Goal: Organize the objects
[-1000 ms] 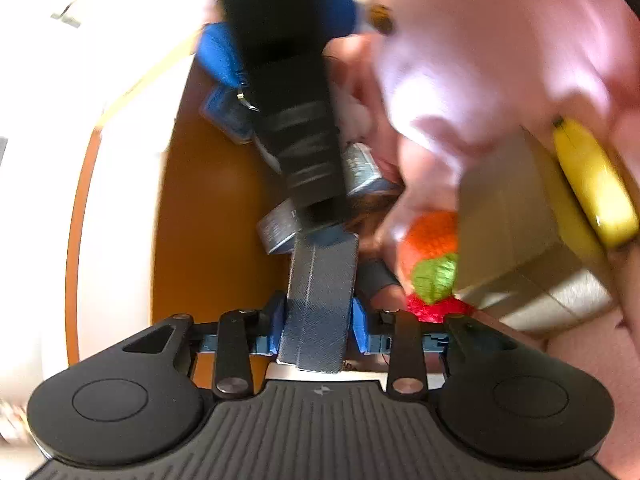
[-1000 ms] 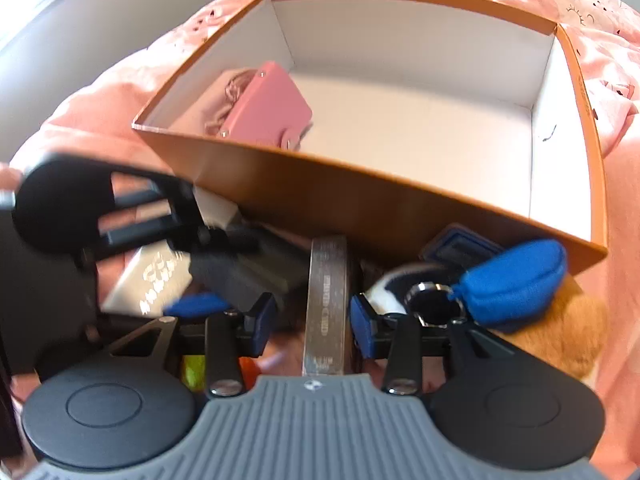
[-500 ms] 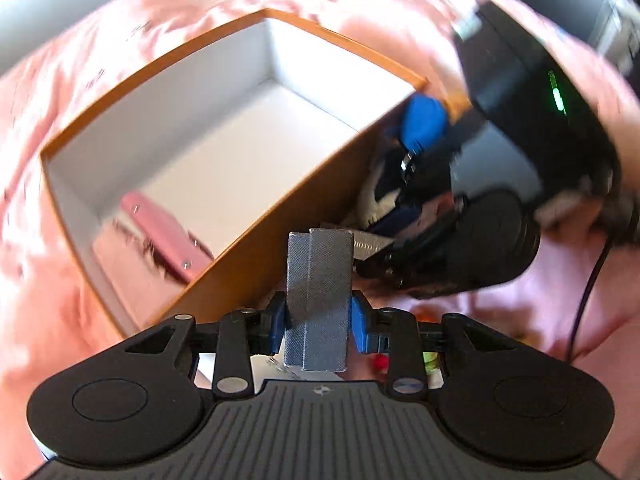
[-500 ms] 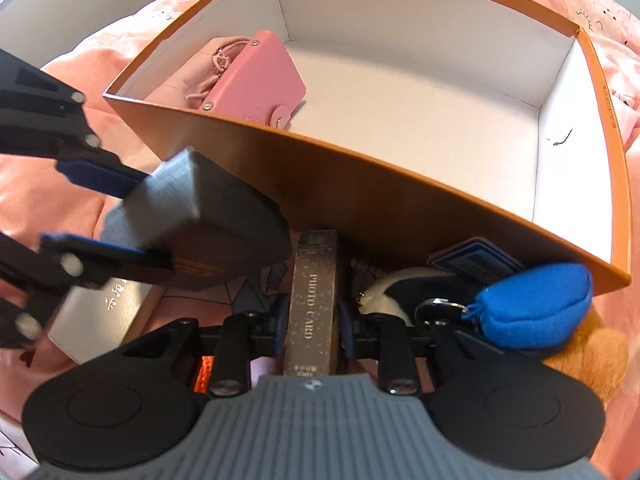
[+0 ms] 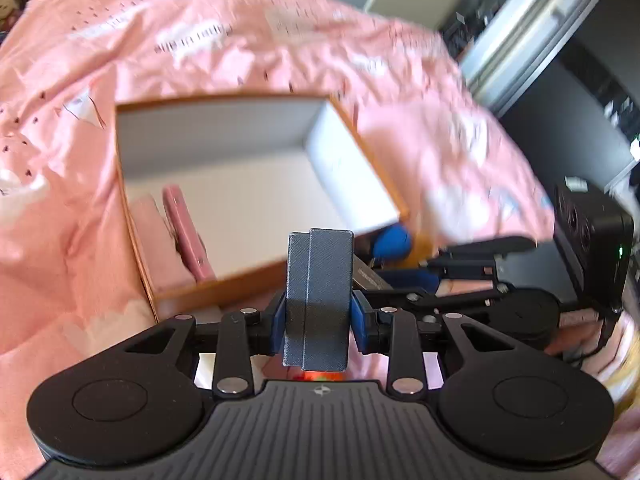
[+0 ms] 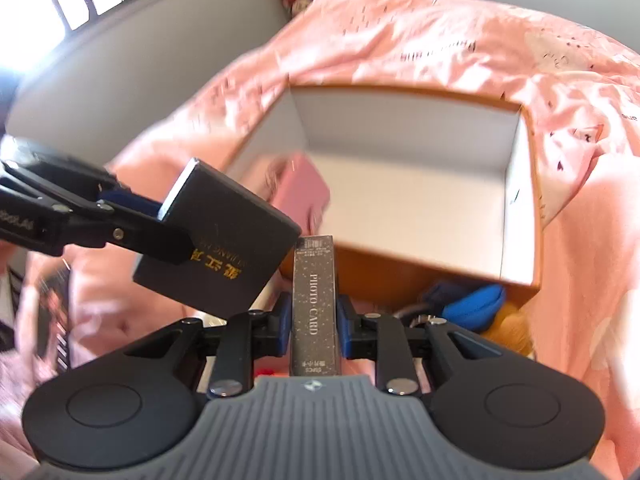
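Jaws of both grippers are clamped: left gripper (image 5: 318,316) on a dark case (image 5: 318,300), right gripper (image 6: 314,316) on a photo-card box (image 6: 314,304), both held short of the orange box (image 6: 400,264); judged mid-transfer, next needing rim clearance before release.

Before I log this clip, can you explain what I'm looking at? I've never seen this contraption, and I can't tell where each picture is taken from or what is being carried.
There is no robot here: a person holds a two-finger claw in each hand, and a fisheye camera on each looks along its fingers.

The left camera shows the left claw shut on a dark grey textured box. The right camera shows the right claw shut on a slim dark speckled box printed PHOTO CARD; the left claw and its box also appear at that picture's left.

Ahead, on a pink printed bedspread, sits an open orange cardboard box with a white inside, holding a pink wallet. A blue fabric pouch lies outside its near wall.
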The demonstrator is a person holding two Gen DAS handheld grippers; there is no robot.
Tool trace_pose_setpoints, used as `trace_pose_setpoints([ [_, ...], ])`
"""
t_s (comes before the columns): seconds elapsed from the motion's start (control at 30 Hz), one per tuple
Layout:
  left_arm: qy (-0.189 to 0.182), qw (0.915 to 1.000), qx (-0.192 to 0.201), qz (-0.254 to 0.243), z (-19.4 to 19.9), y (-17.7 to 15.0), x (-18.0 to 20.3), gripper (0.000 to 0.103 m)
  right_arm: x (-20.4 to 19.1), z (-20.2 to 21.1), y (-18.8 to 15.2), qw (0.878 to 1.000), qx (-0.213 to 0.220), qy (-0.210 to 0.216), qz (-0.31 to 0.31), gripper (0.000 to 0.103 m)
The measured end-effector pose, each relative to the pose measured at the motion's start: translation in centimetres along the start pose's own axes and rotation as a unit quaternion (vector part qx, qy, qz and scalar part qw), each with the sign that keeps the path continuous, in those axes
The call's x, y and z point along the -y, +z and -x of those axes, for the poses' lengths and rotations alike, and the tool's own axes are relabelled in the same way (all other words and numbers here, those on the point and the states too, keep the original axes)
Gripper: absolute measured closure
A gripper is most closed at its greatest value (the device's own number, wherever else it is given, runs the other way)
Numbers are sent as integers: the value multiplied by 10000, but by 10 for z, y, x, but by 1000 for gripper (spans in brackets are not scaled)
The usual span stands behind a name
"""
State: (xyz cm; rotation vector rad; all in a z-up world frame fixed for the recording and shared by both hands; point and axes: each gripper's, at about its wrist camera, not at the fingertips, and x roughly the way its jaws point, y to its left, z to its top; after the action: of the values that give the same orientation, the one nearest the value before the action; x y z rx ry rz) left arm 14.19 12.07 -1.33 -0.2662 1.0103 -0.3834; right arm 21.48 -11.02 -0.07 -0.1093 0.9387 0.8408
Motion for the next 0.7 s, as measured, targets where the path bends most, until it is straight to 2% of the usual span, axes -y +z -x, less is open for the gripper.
trace_pose_setpoints([
  [0.1,38,9993,218,306,15,26,-4,66,5,13,17,9989,346,166,-284,79],
  [0.23,251,9968,404,639,-7,49,-16,66,10,7,46,9949,730,140,-683,79],
  [0.33,313,9942,397,947,-24,56,-32,66,24,-14,64,9900,869,58,-1107,79],
  [0.43,369,9909,140,1290,-51,61,-47,66,38,-43,72,9879,764,-122,-1347,79],
  [0.53,670,9876,-114,1413,-80,62,-56,66,47,-72,72,9870,549,-256,-1491,79],
  [0.7,970,9828,-633,1441,-110,59,-63,66,60,-104,65,9809,157,-108,-1935,79],
])
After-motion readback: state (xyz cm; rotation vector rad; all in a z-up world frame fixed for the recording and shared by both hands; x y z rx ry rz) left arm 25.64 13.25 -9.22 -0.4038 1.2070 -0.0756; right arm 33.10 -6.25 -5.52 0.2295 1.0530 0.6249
